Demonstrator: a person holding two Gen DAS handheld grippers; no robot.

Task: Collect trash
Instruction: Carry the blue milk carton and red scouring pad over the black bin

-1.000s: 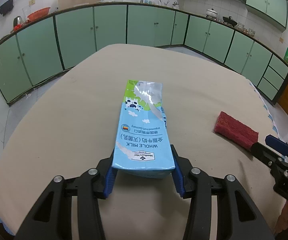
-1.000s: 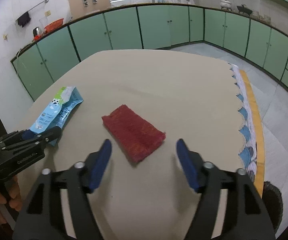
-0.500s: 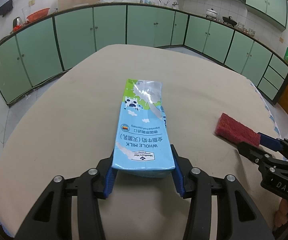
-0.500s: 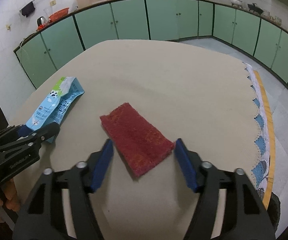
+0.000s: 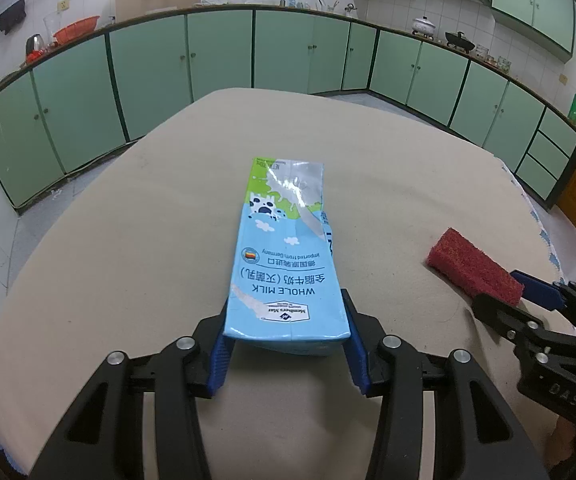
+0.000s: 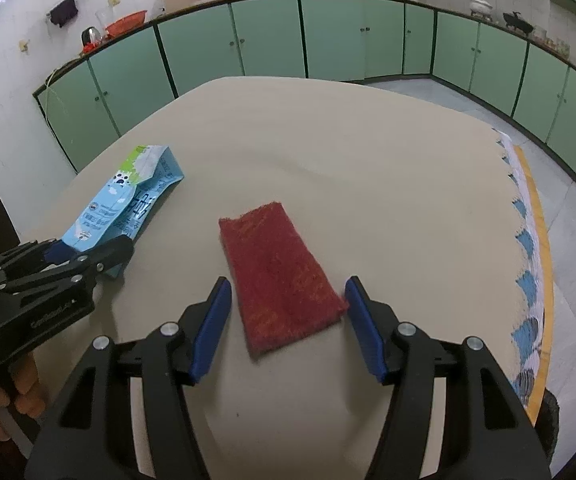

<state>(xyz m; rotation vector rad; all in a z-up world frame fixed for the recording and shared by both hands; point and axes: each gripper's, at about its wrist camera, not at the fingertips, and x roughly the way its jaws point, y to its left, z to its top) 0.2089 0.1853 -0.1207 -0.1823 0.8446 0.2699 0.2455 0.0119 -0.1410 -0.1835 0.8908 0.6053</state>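
A flattened blue milk carton [image 5: 283,264] lies on the beige table [image 5: 127,220]. My left gripper [image 5: 285,344] is shut on the carton's near end, with a blue pad against each side. The carton also shows in the right wrist view [image 6: 123,212], with the left gripper [image 6: 87,256] on it. A red scrubbing pad [image 6: 279,276] lies flat on the table. My right gripper [image 6: 288,320] is open, its jaws on either side of the pad's near end, not touching it. The pad also shows at the right of the left wrist view [image 5: 474,270].
The table's right edge has a blue-and-white scalloped cloth trim [image 6: 528,280], with floor beyond. Green kitchen cabinets [image 5: 223,56] run along the far walls. A hand [image 6: 19,400] holds the left gripper at the lower left.
My right gripper has moved forward, so the red pad now lies between its open jaws. The left gripper and the carton have not moved.
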